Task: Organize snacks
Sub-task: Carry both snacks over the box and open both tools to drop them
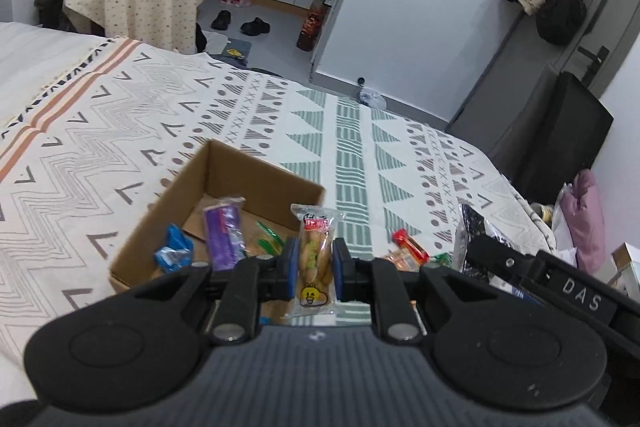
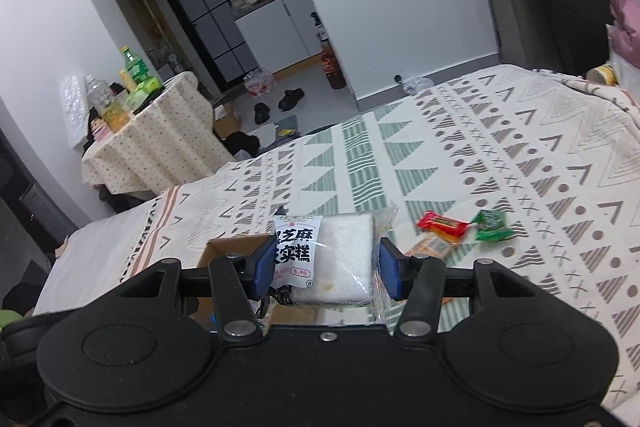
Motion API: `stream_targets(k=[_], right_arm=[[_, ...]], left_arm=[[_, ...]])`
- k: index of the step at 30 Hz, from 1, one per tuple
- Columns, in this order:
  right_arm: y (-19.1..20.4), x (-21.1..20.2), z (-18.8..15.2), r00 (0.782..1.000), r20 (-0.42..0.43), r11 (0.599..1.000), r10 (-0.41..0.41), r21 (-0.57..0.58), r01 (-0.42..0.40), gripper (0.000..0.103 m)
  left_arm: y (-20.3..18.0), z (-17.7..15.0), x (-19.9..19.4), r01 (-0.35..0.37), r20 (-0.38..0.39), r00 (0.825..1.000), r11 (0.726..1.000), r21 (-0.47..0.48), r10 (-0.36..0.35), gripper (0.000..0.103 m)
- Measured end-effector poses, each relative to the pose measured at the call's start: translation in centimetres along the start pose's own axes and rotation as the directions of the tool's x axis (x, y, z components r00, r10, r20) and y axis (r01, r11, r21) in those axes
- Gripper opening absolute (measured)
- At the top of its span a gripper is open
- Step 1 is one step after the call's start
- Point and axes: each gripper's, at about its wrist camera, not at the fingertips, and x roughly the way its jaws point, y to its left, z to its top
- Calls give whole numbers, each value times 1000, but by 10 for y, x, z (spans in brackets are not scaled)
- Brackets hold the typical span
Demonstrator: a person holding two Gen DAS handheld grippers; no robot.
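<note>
Left gripper (image 1: 314, 269): black body fills lower frame, angled down over the bed (image 1: 400, 155). Blue-padded fingers (image 1: 290, 269) closed on a long clear biscuit packet (image 1: 315, 259), held lengthwise between the pads, red label at far end, yellow cartoon face at near end.

Just beyond and left of it: open cardboard box (image 1: 248, 167) on the patterned bedspread. Inside: purple packet (image 1: 224, 231), blue wrapper (image 1: 174, 251), green wrapper (image 1: 269, 237).

Right of the box on the bedspread: red packet (image 1: 409, 245) and orange packet (image 1: 400, 261), close together. The right gripper's black arm crosses the lower right of this view.

Right gripper (image 2: 323, 263): also tilted downward, raised above the bed. Fingers (image 2: 264, 261) part-way apart, clamped on a white sesame cake packet (image 2: 324, 255) with black lettering; pads press both sides. A box corner (image 2: 236, 247) shows beneath its left finger.

Loose on the bed to the right: red packet (image 2: 442, 225), orange packet (image 2: 430, 247), green packet (image 2: 491, 225), near one another.
</note>
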Motion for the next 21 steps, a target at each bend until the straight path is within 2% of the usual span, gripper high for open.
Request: stream_targets(k=[5, 10, 21], right_arm=[[23, 13, -4, 999, -19, 1000, 26, -12, -27, 51], [43, 29, -10, 998, -44, 999, 38, -28, -39, 51], [63, 64, -16, 996, -89, 999, 28, -19, -30, 51]], left_arm=[[26, 12, -6, 2, 21, 1000, 1000, 5, -2, 16], [50, 18, -3, 2, 10, 1000, 1000, -12, -2, 16], [84, 32, 27, 23, -18, 1000, 997, -68, -25, 16]])
